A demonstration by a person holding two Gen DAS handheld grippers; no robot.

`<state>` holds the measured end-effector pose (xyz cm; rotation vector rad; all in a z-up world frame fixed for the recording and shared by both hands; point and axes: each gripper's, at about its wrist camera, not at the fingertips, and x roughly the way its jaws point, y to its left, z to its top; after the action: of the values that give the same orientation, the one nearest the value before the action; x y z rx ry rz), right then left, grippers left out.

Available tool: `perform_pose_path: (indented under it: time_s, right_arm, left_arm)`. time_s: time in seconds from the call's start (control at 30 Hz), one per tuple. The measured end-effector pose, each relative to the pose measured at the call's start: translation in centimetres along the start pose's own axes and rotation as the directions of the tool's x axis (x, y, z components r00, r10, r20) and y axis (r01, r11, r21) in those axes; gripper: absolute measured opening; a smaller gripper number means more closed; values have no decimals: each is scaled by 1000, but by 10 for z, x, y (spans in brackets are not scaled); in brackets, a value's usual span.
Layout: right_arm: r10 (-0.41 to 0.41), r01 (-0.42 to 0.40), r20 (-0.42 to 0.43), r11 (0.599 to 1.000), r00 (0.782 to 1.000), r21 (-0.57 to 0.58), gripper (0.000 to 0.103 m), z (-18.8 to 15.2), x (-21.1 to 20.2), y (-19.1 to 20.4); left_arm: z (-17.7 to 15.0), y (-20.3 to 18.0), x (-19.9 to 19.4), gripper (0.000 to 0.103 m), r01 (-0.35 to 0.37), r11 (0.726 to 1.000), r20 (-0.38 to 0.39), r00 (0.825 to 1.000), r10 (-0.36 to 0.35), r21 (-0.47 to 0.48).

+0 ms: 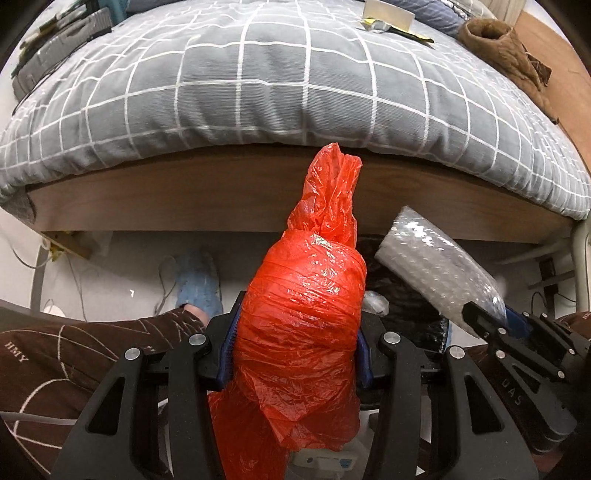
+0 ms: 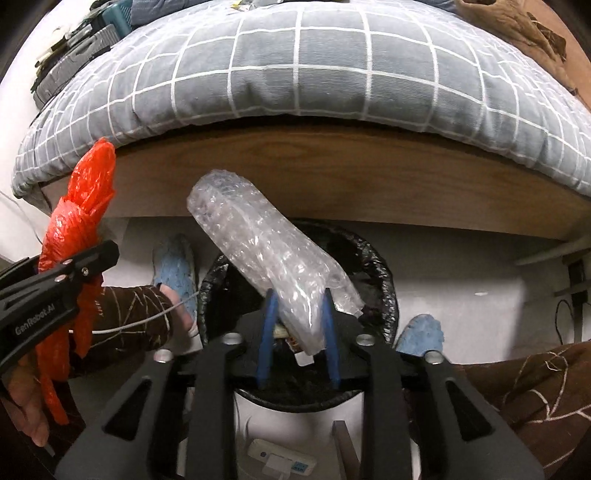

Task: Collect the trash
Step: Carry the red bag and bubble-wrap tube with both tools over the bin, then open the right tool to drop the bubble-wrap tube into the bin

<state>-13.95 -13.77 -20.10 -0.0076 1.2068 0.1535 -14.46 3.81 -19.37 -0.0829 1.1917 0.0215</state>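
Note:
My left gripper [image 1: 295, 325] is shut on a bunched red plastic bag [image 1: 303, 295], which stands up between its blue pads. It also shows at the left of the right wrist view [image 2: 77, 221]. My right gripper [image 2: 297, 306] is shut on a roll of clear bubble wrap [image 2: 258, 251] and holds it tilted above a bin lined with a black bag [image 2: 384, 280]. The bubble wrap [image 1: 439, 266] and the right gripper [image 1: 491, 325] show at the right of the left wrist view. The black bin liner [image 1: 399, 291] lies behind the red bag there.
A bed with a grey checked quilt [image 1: 258, 74] and a wooden side board [image 1: 184, 199] stands close ahead. Scraps of trash [image 1: 388, 22] and a brown garment [image 1: 502, 48] lie on the quilt. The person's blue slippers [image 2: 173, 266] and brown trouser legs [image 2: 535, 387] flank the bin. A white device [image 2: 280, 458] lies on the floor.

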Motion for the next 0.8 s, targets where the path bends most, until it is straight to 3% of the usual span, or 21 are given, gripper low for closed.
perform_pose_path:
  time_s: [0.17,0.37,0.57,0.8]
  right_arm:
    - [-12,12,26,1000,1000,14,58,2,-4,-6]
    - [-39,36,72,999,997,40,78,3,-22,-25]
    - [-91,83,128,994,988,69,91,2,-45,-55]
    - [-151,129,174,983,973,129,95,-2,-69,-93]
  left_arm:
    - [0,-4,2,48,7,1000,-3,1000,-7,5]
    - [2,-27,3,48,31,999,-5,1000,-30,39]
    - [9,-54,2,48,64,995,-6,998,-63,76]
    - [12,-100,0,48,102,984,-5,995,-102,149]
